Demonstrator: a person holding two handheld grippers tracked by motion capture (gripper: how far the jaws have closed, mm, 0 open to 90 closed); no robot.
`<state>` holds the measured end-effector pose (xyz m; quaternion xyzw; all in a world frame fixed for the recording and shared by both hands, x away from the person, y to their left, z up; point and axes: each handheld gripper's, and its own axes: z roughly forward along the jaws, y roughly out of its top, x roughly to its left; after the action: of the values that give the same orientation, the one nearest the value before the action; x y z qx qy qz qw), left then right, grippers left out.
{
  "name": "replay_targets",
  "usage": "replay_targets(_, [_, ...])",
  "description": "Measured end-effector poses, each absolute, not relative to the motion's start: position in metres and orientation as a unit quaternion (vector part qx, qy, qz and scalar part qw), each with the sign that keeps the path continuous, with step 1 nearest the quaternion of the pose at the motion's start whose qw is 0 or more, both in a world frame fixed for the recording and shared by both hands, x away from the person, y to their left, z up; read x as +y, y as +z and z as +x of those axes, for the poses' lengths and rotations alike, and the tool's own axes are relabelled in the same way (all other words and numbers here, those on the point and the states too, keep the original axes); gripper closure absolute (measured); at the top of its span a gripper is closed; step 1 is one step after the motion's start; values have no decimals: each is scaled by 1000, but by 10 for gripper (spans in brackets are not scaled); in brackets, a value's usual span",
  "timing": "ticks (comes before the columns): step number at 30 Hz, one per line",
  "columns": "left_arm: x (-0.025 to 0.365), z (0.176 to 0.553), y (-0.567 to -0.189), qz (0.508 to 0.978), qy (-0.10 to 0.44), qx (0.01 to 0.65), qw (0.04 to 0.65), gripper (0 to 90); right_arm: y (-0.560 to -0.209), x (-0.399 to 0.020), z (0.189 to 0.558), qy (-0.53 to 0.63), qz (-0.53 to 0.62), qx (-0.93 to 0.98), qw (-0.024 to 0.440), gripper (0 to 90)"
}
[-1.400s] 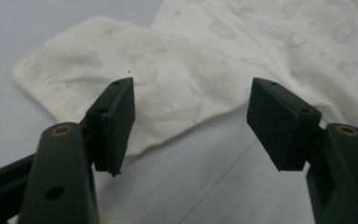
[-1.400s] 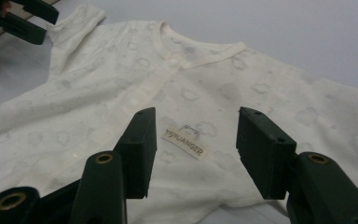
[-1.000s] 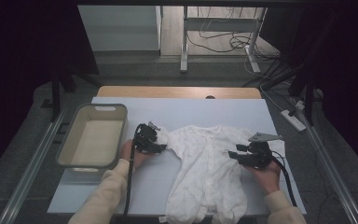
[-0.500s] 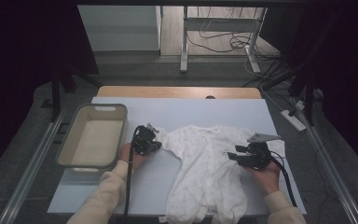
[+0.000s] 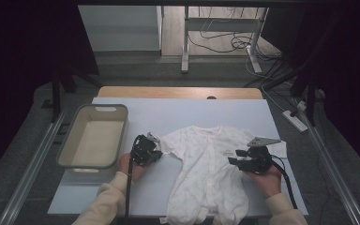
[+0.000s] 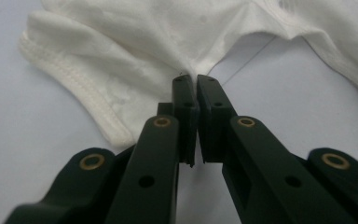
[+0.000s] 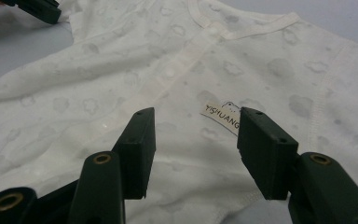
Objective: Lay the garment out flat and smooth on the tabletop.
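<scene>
Left gripper (image 6: 192, 86) had its two black jaws pressed together on the hem of the short sleeve of the white cotton baby romper with snap buttons (image 5: 211, 173); they had just been closing, and a fold of the sleeve cloth sat between the tips. Right gripper (image 7: 193, 140) hovered with its jaws spread apart above the chest of the romper, on both sides of the small sewn label (image 7: 221, 115), and it pinched nothing.

The romper lay flat and face up on the white table sheet (image 5: 178, 117), with its neck toward the far edge and its legs toward the person. As I judge it, the work was at the beginning: one sleeve was caught, but no fold was made yet, and the garment was not yet lifted. The folding, and maybe the moving into the container, were left to do.

The left hand (image 5: 130, 165) reached in level from the left of the romper, low over the sheet. The right hand (image 5: 265, 180) rested at the right side of the romper, pointing inward. The grey rectangular plastic basin (image 5: 93, 164) stood left of the romper, well apart from it.
</scene>
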<state>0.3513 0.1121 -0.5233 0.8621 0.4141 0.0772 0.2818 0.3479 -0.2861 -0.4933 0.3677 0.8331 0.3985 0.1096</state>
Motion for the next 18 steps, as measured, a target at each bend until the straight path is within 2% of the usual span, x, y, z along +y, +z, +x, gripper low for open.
replay_targets(12, [117,329,-517,859,82,413,293,828,-492,-285,344,402,363,834,107,465])
replay_targets(14, [117,327,-516,858,84,412,294,773,-492,-284,344,402,363,834,107,465])
replay_targets(16, [116,328,-515,855,90,415,297,646,-493,-284,344,400,362,835,107,465])
replay_targets(18, [115,328,-513,850,96,418,306,572,-493,-284,344,399,362,836,106,465])
